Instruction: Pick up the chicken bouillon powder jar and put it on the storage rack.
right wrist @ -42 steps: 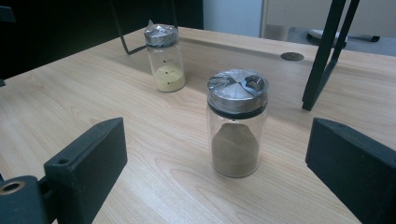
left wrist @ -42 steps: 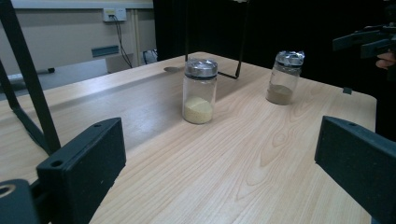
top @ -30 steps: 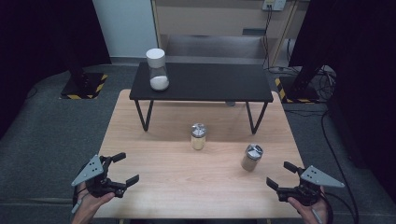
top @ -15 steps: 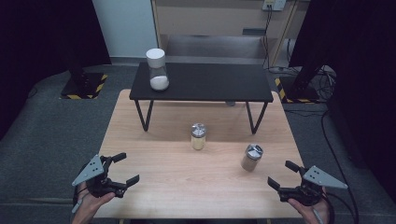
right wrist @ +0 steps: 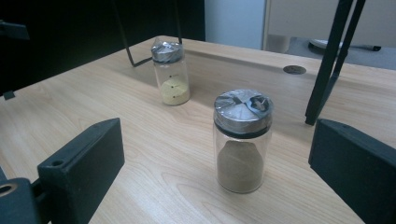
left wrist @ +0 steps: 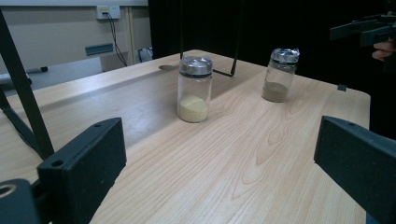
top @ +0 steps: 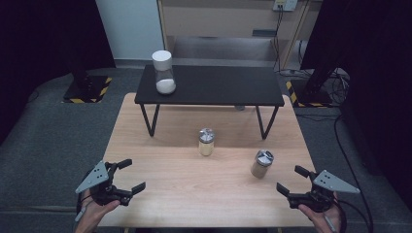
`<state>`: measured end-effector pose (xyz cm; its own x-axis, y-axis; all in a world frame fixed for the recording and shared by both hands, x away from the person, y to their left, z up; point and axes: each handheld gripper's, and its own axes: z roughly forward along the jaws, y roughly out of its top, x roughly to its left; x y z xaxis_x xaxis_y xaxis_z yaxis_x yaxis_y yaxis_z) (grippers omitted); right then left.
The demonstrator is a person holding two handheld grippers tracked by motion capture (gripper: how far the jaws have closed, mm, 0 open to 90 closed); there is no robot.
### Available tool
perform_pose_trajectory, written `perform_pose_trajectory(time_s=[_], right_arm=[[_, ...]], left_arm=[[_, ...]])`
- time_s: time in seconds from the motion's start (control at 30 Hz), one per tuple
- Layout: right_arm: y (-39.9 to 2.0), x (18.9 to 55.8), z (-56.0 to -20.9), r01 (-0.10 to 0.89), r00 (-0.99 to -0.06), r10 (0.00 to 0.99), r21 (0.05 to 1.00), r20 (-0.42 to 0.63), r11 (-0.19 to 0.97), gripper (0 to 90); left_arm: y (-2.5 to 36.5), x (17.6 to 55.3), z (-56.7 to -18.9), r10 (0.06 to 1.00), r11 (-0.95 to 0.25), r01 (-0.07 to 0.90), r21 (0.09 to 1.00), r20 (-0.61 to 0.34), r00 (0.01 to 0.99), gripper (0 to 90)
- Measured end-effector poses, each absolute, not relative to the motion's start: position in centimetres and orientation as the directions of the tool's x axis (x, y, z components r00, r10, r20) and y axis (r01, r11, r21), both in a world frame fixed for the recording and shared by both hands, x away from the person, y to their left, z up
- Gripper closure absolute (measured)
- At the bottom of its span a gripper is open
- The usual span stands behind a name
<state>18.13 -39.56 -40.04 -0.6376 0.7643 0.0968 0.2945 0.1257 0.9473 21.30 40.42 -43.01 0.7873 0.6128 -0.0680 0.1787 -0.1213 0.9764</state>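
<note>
From the high view, we are holding the left tongs and right tongs wide open and empty at the bench front corners. The brown jar is standing near the right tongs, the yellow jar mid-bench, a white-lidded jar on the black shelf.

In the left gripper view, we are seeing nothing blocking the yellow jar.

In the right gripper view, the brown jar is standing just ahead between the spread jaws, a shelf leg behind.

Light wooden table with black metal stand, yellow-powder jar, brown-powder jar.
</note>
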Motion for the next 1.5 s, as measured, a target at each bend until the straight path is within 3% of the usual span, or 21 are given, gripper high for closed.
perform_pose_trajectory(time_s=[1.5], right_arm=[[-35.3, 24.7, -34.8, 0.288, -0.731, 0.677, 0.939, 0.088, 0.188, 4.8]], left_arm=[[40.3, 21.4, -42.9, 0.608, -0.134, 0.189, 0.973, -0.070, 0.791, 1.3]])
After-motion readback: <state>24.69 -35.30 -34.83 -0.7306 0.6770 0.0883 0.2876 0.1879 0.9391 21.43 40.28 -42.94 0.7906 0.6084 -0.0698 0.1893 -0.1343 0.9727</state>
